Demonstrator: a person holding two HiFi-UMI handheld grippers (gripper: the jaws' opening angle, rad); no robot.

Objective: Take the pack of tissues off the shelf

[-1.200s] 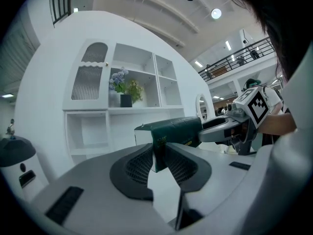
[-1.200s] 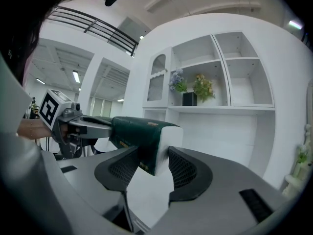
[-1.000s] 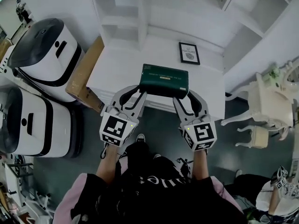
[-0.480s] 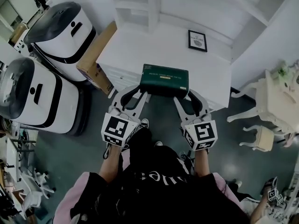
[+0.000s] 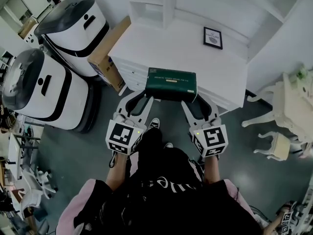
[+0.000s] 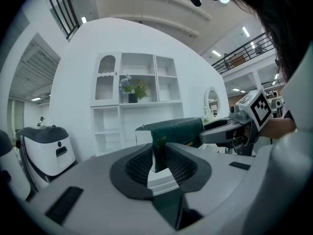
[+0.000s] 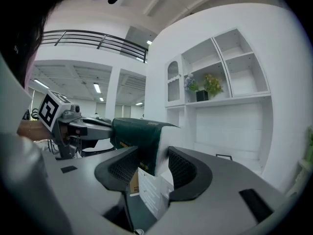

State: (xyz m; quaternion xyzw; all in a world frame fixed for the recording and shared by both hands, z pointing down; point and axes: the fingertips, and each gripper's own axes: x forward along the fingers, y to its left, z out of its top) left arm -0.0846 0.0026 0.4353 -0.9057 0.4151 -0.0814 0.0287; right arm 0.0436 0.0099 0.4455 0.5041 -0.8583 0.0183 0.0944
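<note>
Pack of tissues [image 5: 171, 83]: dark green, off the shelf [image 5: 149, 4], held level in the air between the two grippers, over the near edge of the white surface [image 5: 181, 53].

Left gripper [image 6: 157, 154]: jaws narrow, clamped on the pack's left end, with the ribbed pads pressing both faces.

Right gripper [image 7: 152, 163]: jaws narrow, closed on the pack's right end.

Both grippers are on the near side of the pack, with their marker cubes toward the person.

Small framed picture [image 5: 212, 37]: on the surface, far right, well apart from the pack.

Cardboard box [image 5: 105, 58]: against the surface's left side.

Two white-and-black machines [image 5: 41, 89]: on the floor at left.

White chair [image 5: 288, 104]: at right.

Potted plant [image 6: 134, 89]: on an upper shelf, seen from the left gripper view.
</note>
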